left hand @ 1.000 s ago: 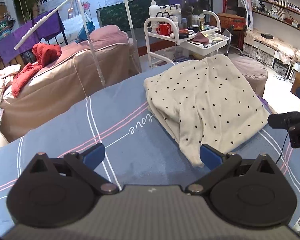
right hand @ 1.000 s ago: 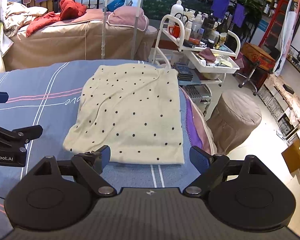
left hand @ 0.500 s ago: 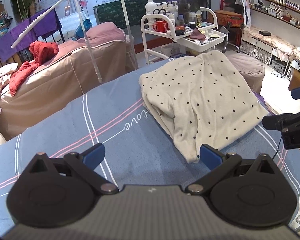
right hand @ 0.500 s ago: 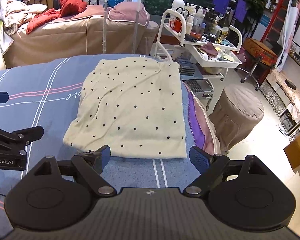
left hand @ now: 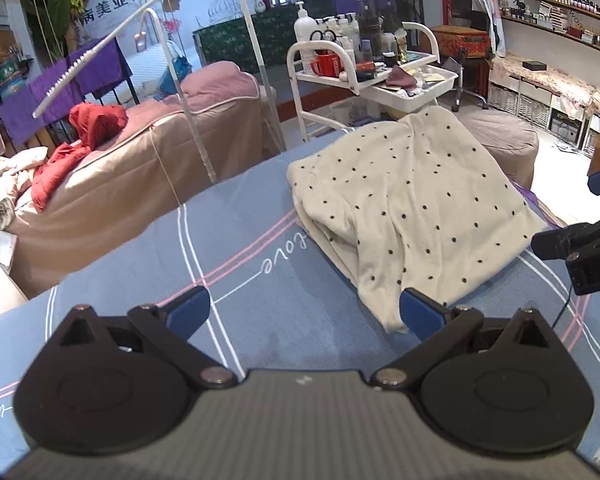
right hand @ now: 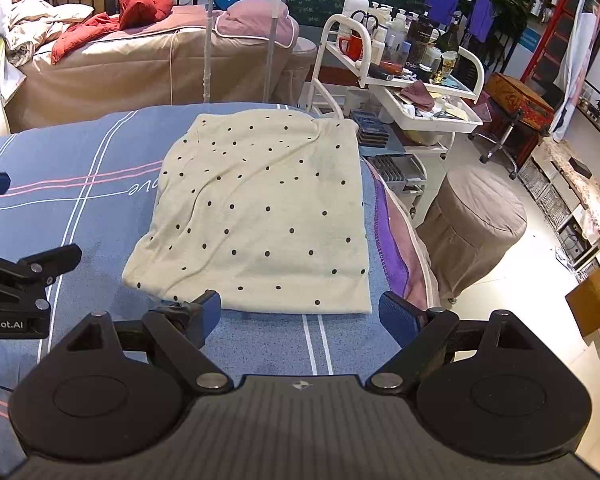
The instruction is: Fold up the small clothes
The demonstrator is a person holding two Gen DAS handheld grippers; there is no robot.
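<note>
Two grippers are in view, each seen from its own wrist camera.

Left wrist view: the left gripper is held low over the blue bed sheet, pointing forward and slightly downward. Its two blue fingertips stand wide apart and hold nothing. The right-hand pad sits at the near corner of the polka-dot garment; contact between pad and cloth cannot be confirmed. The garment is cream with black dots, folded into a rough rectangle, and lies on the sheet ahead and to the right of the gripper, near the bed's far right edge. Part of the right gripper shows at the right edge of this view, just beside the garment.

Right wrist view: the right gripper is held level over the sheet, directly before the garment's near hem. Its blue fingertips are fully spread and empty; the hem lies between and just beyond them. The left gripper shows at the left edge, near the garment's near left corner.

Containers: a white trolley stands beyond the bed. Its upper tray holds bottles and a red mug; its lower white tray holds a dark red cloth and small items too small to identify.
</note>
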